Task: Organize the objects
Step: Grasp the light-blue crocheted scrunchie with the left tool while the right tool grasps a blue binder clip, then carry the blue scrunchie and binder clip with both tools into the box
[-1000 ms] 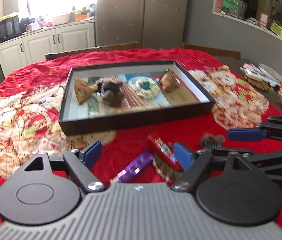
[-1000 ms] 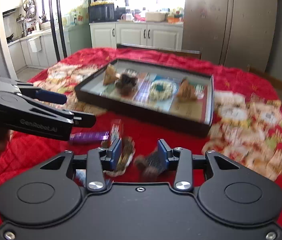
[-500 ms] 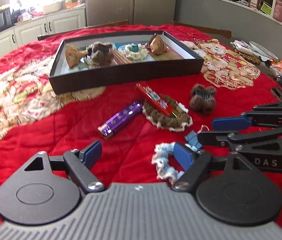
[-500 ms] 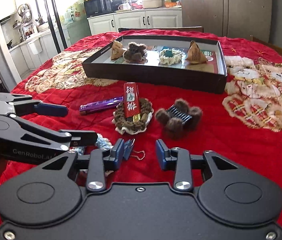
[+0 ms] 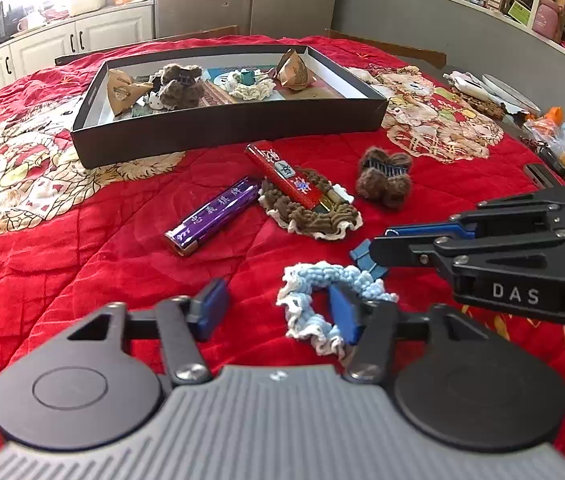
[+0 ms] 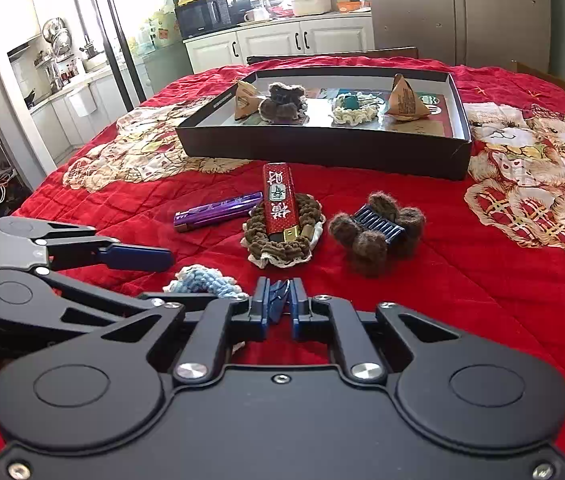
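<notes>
The right tongs (image 6: 279, 305) have just closed, pinching a small blue clip (image 6: 278, 302) on the red-covered bench (image 6: 482, 280). The left tongs (image 5: 278, 306), just narrowed, stand half open, one pad inside the loop of a light-blue crocheted scrunchie (image 5: 322, 280), not squeezing it. Beyond lie a purple bar (image 5: 214, 216), a red bar (image 5: 290, 178) and the black tray (image 5: 226, 128).
</notes>
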A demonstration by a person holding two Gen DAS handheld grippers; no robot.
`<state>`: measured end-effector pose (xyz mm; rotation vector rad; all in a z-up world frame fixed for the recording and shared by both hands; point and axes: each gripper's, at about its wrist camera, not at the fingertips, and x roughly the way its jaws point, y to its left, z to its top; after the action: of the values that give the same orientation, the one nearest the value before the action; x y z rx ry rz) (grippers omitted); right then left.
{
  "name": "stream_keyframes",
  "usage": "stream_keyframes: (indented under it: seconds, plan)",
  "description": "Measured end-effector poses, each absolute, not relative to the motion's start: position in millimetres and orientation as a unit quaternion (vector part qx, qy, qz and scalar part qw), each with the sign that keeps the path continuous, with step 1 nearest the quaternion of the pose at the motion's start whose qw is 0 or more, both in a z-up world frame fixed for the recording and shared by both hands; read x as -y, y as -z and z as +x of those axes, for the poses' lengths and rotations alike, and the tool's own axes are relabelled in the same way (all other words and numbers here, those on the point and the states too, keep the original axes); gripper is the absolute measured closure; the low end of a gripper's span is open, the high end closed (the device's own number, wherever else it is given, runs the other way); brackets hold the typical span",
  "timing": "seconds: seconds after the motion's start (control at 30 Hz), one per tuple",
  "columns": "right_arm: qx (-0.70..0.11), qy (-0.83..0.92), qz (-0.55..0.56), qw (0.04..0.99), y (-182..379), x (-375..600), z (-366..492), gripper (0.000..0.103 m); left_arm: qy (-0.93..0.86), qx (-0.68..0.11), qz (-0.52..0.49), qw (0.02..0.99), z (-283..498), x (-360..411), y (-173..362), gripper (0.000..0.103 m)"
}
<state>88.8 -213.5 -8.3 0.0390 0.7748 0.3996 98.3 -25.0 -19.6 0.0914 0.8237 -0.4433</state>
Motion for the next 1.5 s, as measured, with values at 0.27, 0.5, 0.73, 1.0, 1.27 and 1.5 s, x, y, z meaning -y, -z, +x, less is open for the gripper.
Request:
stream_keyframes:
  seconds: [0.27,0.5,0.73,1.0,1.27,1.5]
  plan:
    - [-0.367,-0.196,0.015,0.909,3,213,86,0.099,0.225,-0.402,0.04,0.886,100,29,19,0.081]
    - [-0.364,-0.2,0.015,0.91,1,213,84,0.101,0.223,-0.407,0.027,0.886,101,26,16,0.089]
    - [-0.363,-0.203,0.012,0.909,0,212,84,0.102,0.224,-0.405,0.021,0.886,100,24,11,0.09]
    - [-0.356,-0.206,0.013,0.911,-1,212,82,0.102,0.225,-0.398,0.013,0.889,101,19,3,0.09]
    - [-0.346,-0.203,0.016,0.916,-12,219,79,0.102,0.223,-0.386,0.01,0.895,102,16,-8,0.09]
    - [-0.329,-0.205,0.009,0.922,-30,222,84,0.102,0.225,-0.37,0.015,0.901,113,18,-22,0.09]
